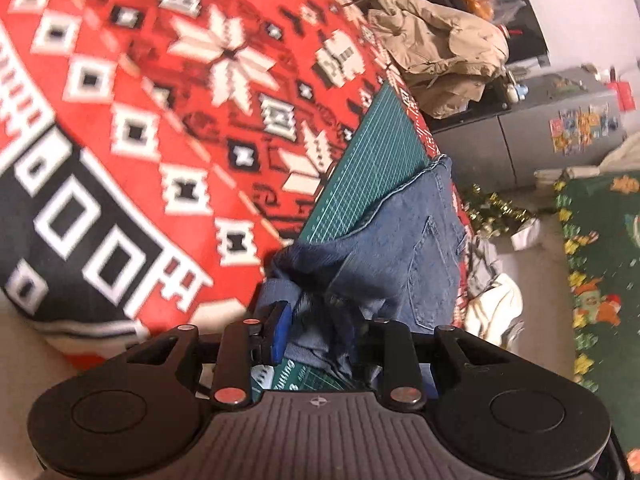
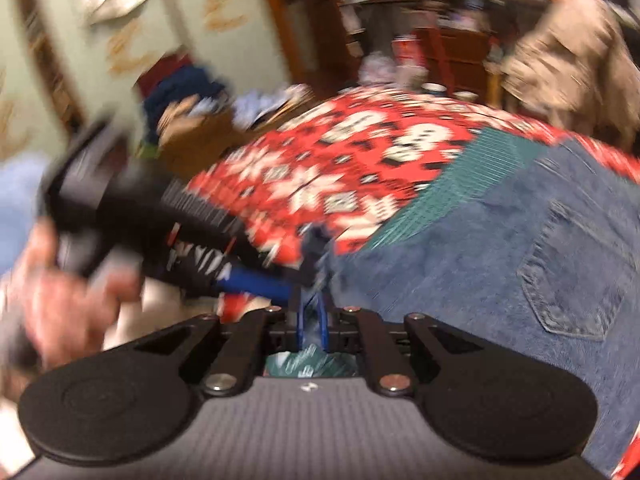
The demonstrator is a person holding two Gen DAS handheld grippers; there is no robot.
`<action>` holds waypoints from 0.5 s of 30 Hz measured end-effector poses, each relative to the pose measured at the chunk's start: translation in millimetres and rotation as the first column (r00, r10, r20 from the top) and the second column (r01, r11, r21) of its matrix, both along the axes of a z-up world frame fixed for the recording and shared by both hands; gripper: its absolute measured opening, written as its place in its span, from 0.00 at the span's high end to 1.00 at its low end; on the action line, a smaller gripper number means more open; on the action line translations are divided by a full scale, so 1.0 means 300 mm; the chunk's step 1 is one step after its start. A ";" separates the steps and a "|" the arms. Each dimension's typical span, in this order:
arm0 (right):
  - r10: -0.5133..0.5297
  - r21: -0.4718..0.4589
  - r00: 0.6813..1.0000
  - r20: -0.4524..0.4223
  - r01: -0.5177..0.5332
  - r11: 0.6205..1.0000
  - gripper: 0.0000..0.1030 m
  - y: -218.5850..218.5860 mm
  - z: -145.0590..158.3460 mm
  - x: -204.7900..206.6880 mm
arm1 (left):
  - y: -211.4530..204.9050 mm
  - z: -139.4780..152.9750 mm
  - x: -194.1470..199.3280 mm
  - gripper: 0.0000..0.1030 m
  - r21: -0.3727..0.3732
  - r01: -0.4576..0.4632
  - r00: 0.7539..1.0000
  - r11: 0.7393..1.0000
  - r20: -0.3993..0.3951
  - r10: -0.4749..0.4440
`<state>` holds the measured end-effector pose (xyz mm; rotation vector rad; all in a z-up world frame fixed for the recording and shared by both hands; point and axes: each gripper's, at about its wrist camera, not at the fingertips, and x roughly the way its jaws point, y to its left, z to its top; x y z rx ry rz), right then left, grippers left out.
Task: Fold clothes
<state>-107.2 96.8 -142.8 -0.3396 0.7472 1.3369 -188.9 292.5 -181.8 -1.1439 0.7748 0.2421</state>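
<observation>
Blurred red blanket [image 2: 340, 168] backs jeans [image 1: 404, 248] bunched over left gripper [image 1: 316, 320].

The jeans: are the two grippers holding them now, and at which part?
The left gripper grips bunched denim at the near edge of the jeans. The right gripper looks closed at their near corner, but blur hides the hold.

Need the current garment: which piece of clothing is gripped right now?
The blue jeans, bunched in the left hand-held gripper; the beige jacket lies untouched beyond the table.

Both wrist cameras look forward past their fingers, close above the blue denim jeans [image 1: 404, 248] and red patterned blanket [image 2: 340, 168], which both views share.
</observation>
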 end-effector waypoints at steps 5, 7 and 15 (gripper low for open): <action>0.145 -0.110 0.966 0.216 -0.123 0.986 0.92 0.068 -0.047 -0.122 | 0.024 0.018 0.029 0.73 0.047 0.053 0.999 0.997 -0.012 -0.052; 0.199 -0.159 0.927 0.318 -0.155 0.975 0.91 0.099 -0.070 -0.157 | 0.030 0.012 0.034 0.73 0.045 0.058 0.998 0.997 -0.016 -0.057; 0.479 -0.401 0.644 0.596 -0.278 0.873 0.84 0.133 -0.161 -0.267 | 0.052 -0.010 0.053 0.73 0.032 0.073 0.997 0.997 -0.035 -0.071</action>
